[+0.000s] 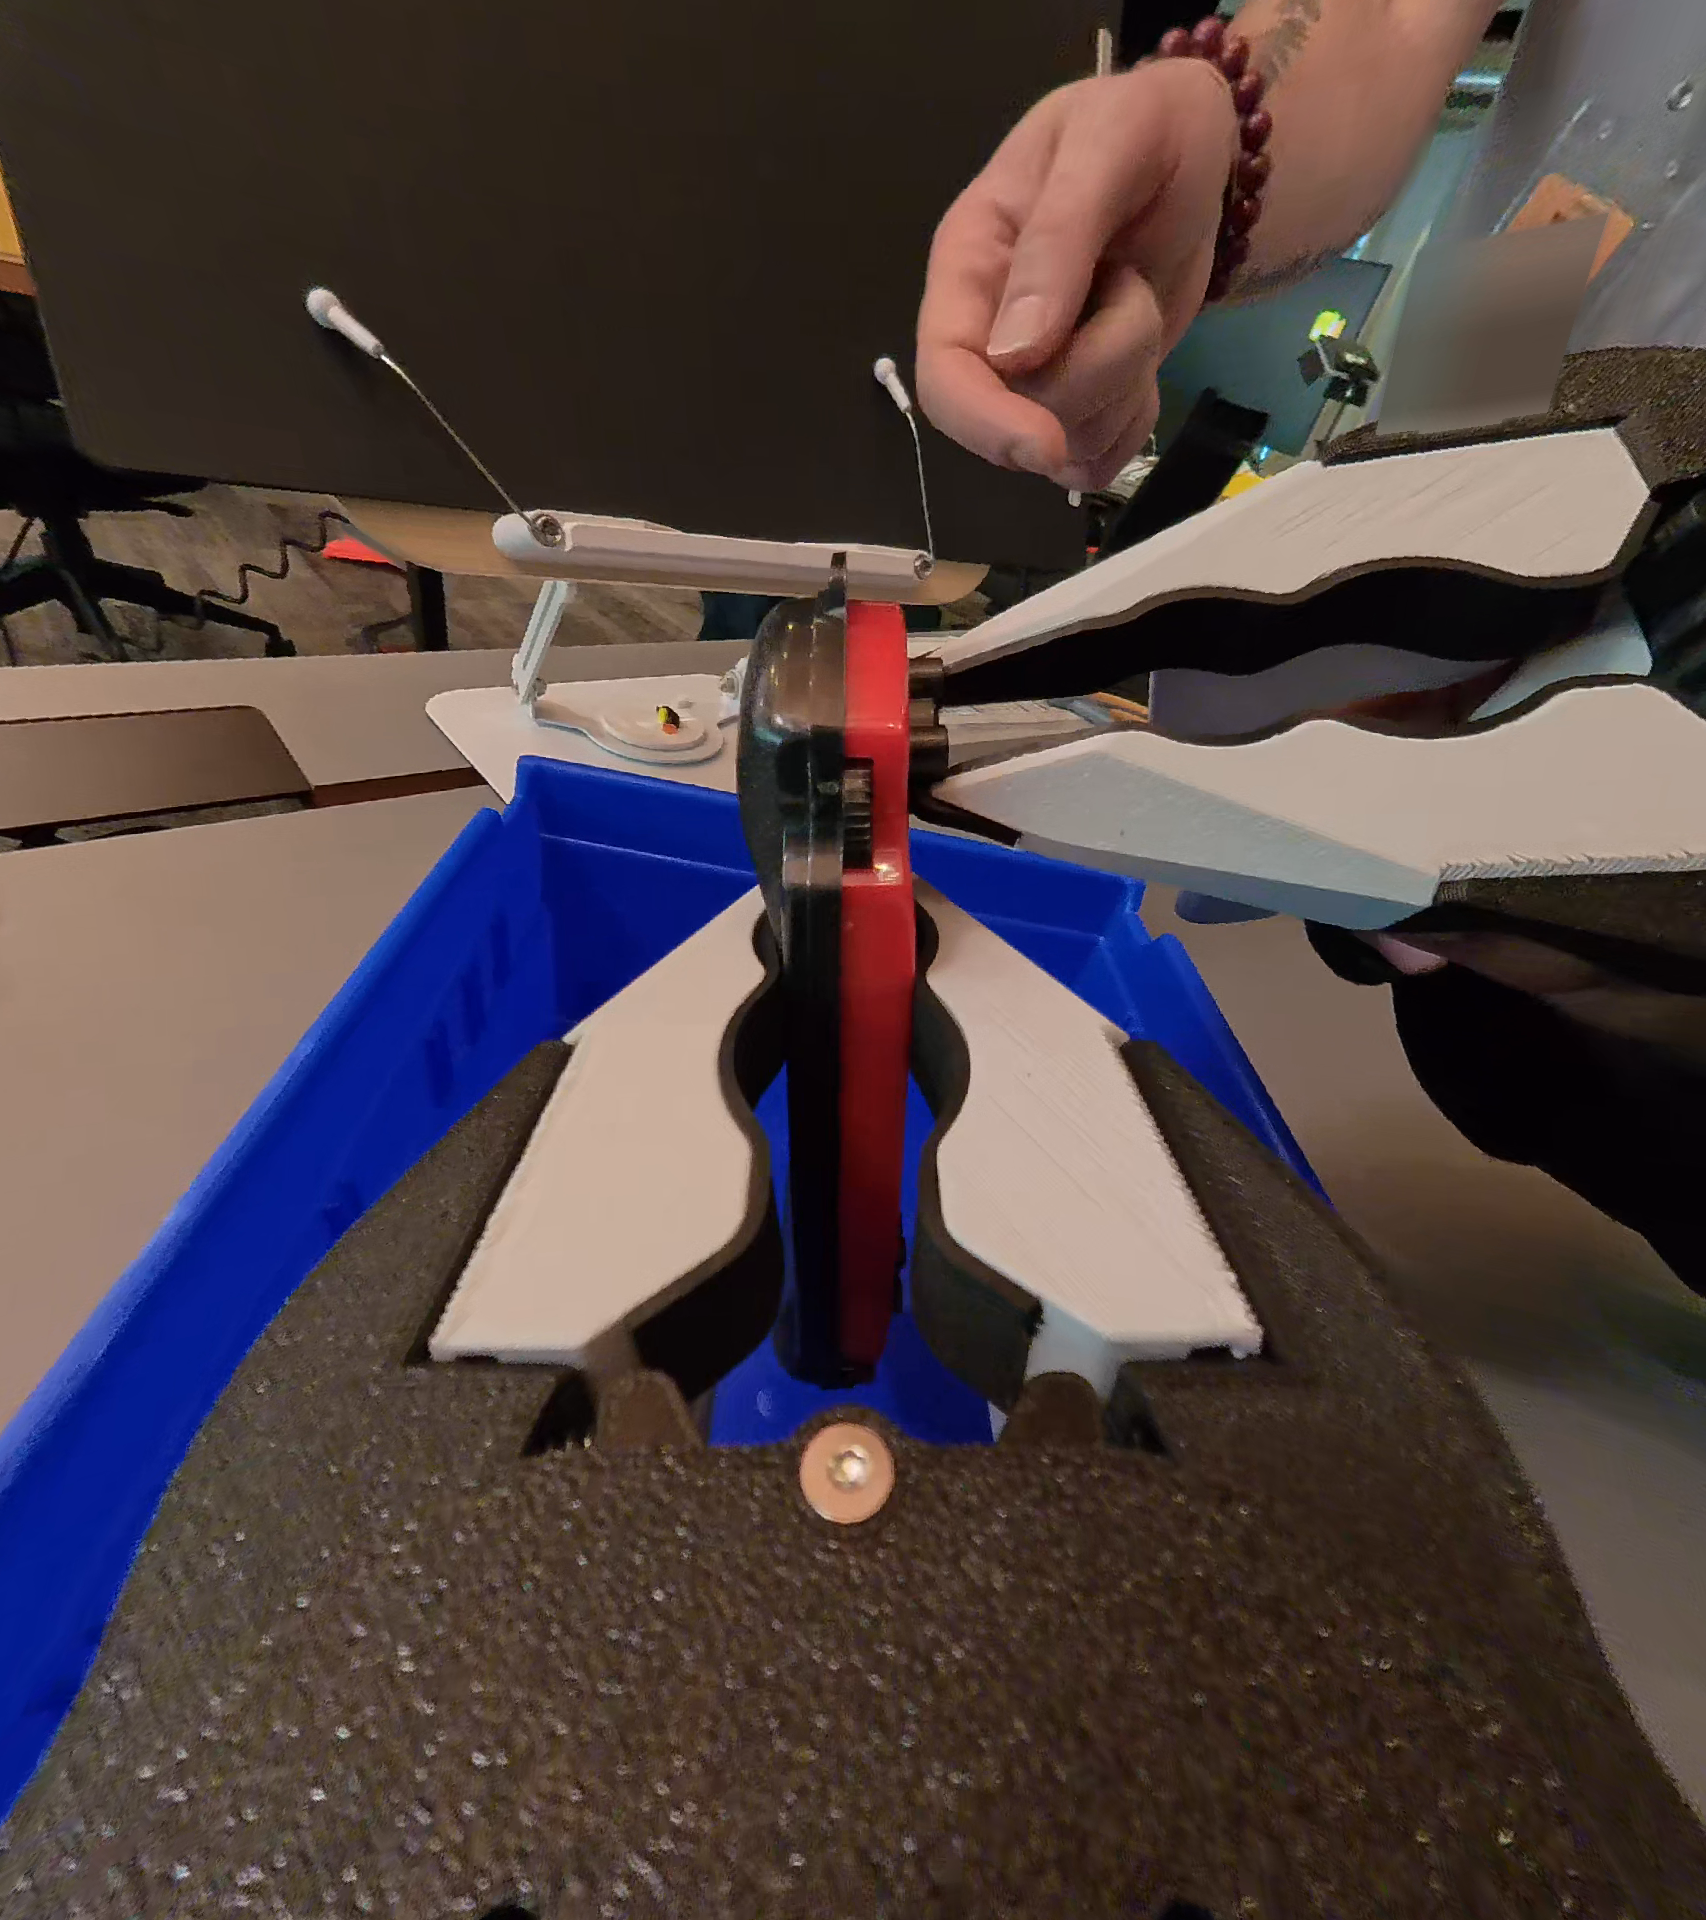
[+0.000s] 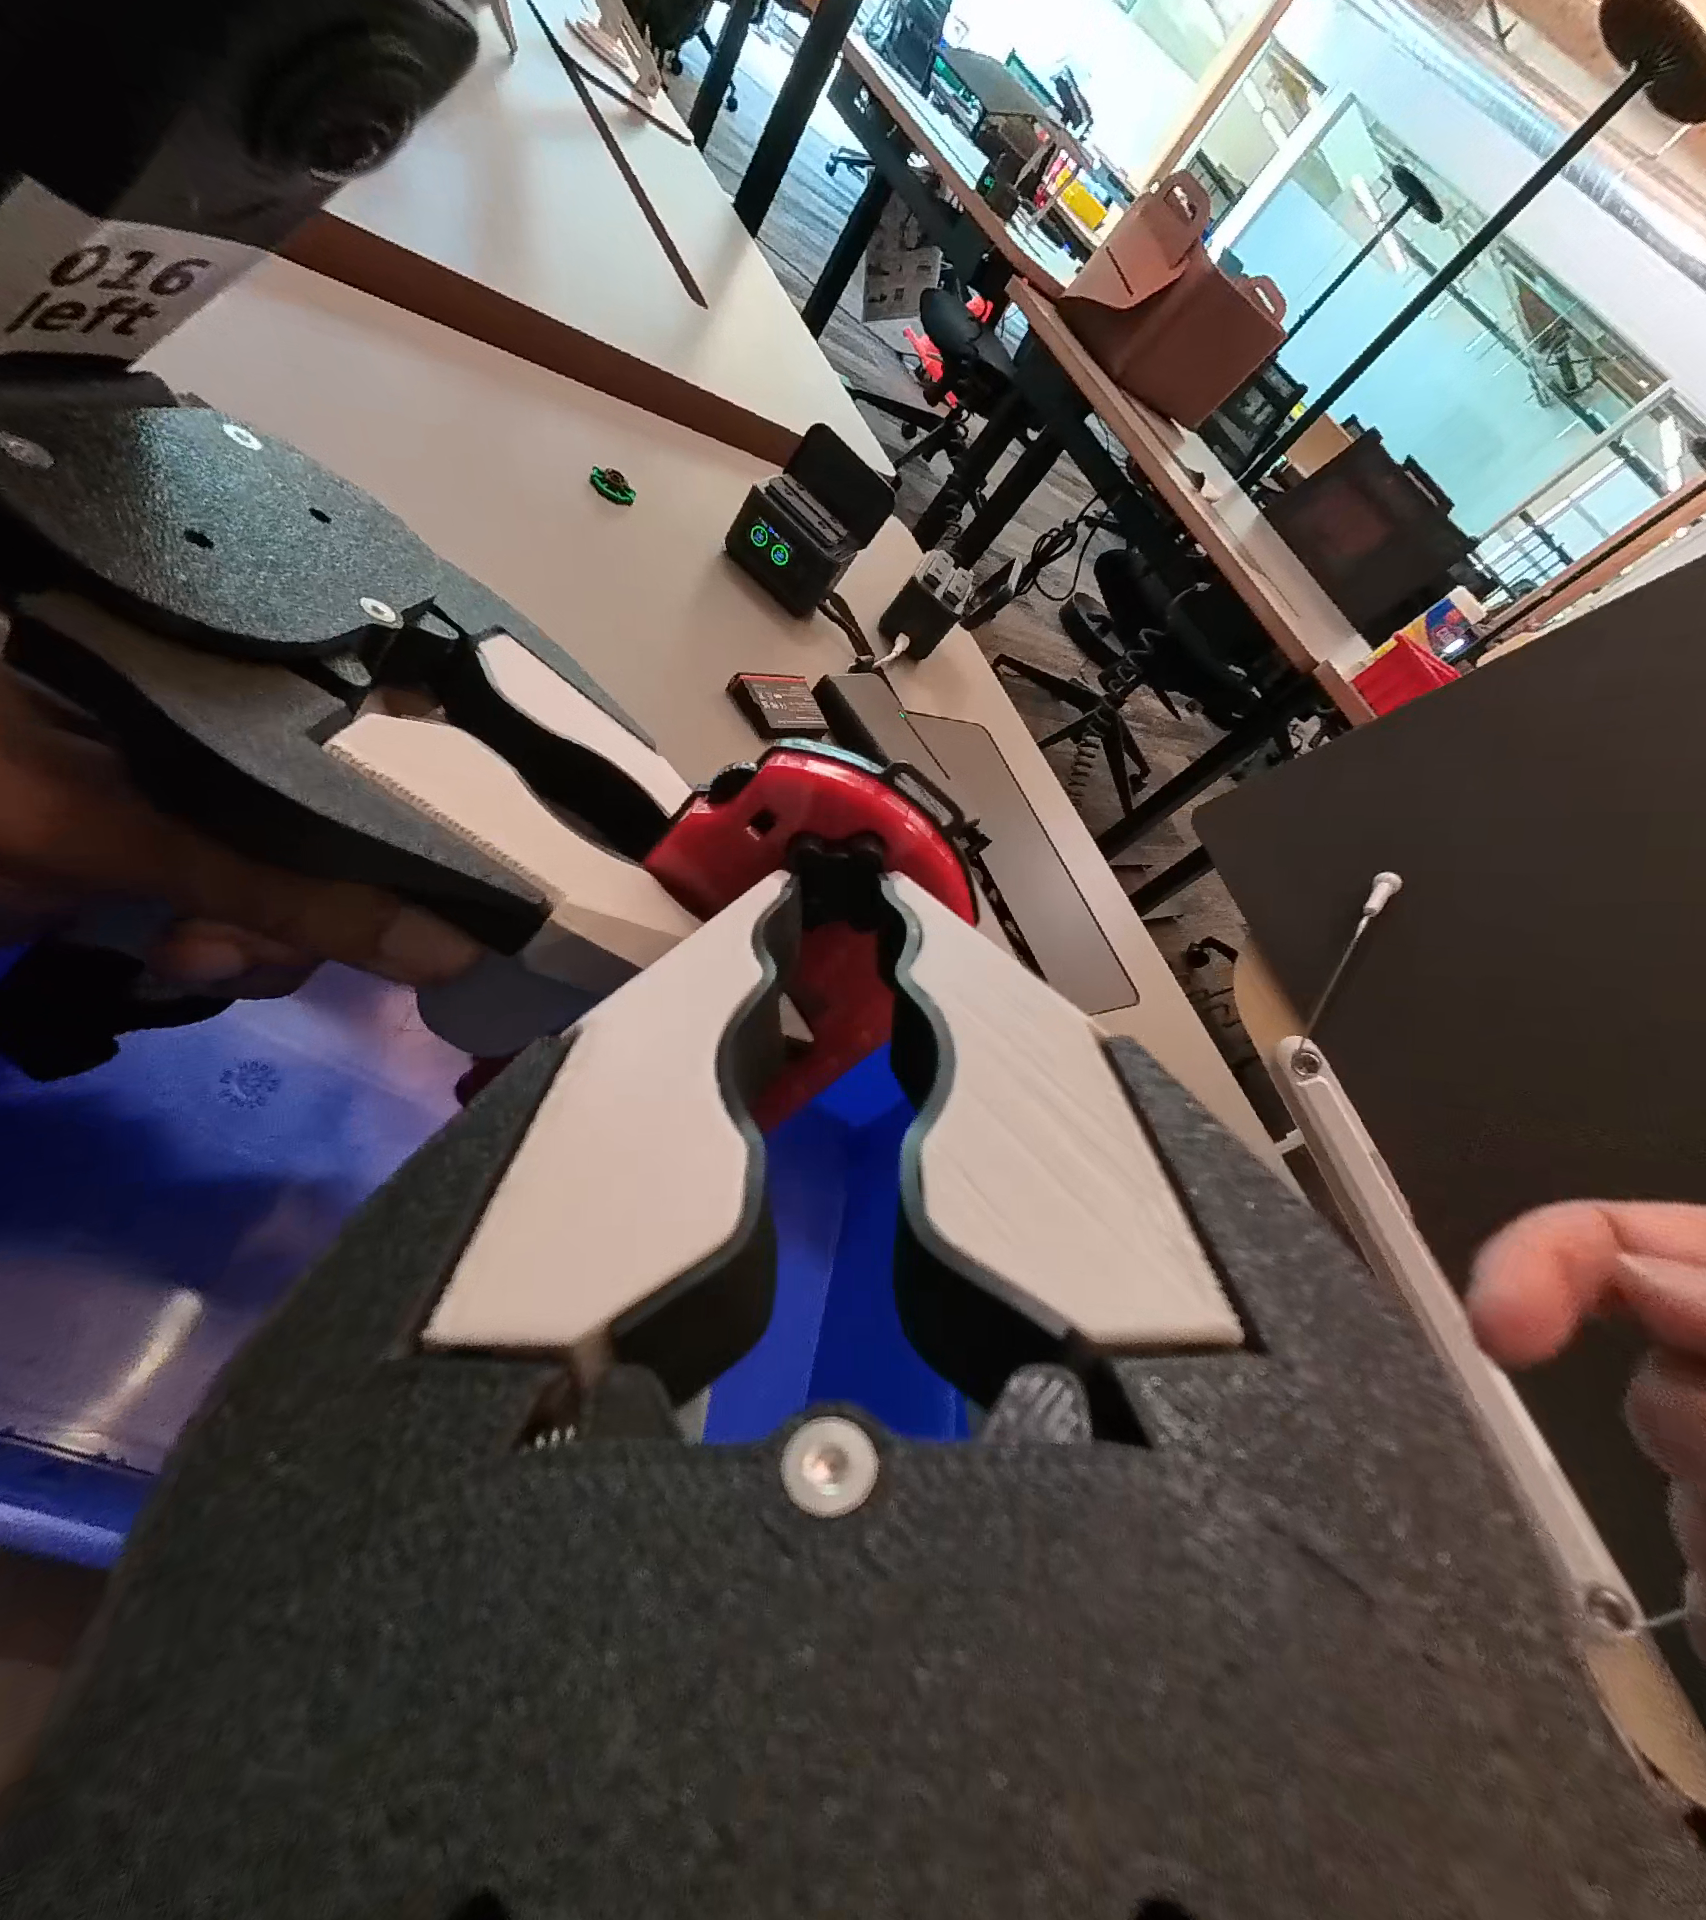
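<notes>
left wrist: close, forward, downward | right wrist: close, tilted | shared: blue bin [image 1: 329,1091]

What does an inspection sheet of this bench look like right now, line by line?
Surface: pale table, blue bin on it.
Job's things: red and black tool held upright over the bin.
Clutter: white stand, charger box.
Grippers: left gripper shut on the tool's body; right gripper shut on its black knob.
Cables: one by the charger box.
Surroundings: bare hand, dark panel, office chairs.
</notes>
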A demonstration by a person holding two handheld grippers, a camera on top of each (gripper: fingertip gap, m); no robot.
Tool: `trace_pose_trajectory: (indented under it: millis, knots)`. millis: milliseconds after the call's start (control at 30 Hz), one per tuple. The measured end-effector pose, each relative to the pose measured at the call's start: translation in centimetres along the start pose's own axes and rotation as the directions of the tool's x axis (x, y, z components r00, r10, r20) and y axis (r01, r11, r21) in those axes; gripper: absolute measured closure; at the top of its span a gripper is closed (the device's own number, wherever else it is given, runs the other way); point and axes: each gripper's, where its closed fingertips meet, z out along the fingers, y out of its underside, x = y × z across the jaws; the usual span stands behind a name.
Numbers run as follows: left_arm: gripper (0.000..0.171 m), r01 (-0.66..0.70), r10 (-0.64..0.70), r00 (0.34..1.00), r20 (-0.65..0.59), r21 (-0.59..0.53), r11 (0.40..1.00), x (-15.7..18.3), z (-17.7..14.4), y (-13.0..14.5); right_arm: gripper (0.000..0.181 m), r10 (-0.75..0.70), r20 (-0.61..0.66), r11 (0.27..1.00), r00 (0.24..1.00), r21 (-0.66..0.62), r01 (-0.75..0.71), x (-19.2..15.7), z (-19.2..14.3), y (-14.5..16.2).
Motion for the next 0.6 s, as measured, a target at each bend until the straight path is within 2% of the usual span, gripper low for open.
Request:
trace_pose_trajectory:
  millis: [433,567,600]
  knots:
    - [0.155,0.022,-0.022,1.0,-0.001,-0.013,1.0,0.1,0.2,0.4,0.169,0.017,-0.007,1.0,1.0,-0.018,-0.017,0.1,-0.1,0.6]
    - [0.156,-0.05,0.05,0.999,0.012,0.005,0.999,1.0,0.3,-0.1,0.17,0.07,-0.026,0.998,0.997,-0.002,-0.07,0.4,-1.6,0.4]
    - [0.154,-0.034,0.035,0.997,0.062,-0.014,0.999,0.1,0.3,0.2,0.181,0.085,-0.032,0.996,0.996,0.028,-0.084,0.7,-2.1,0.1]
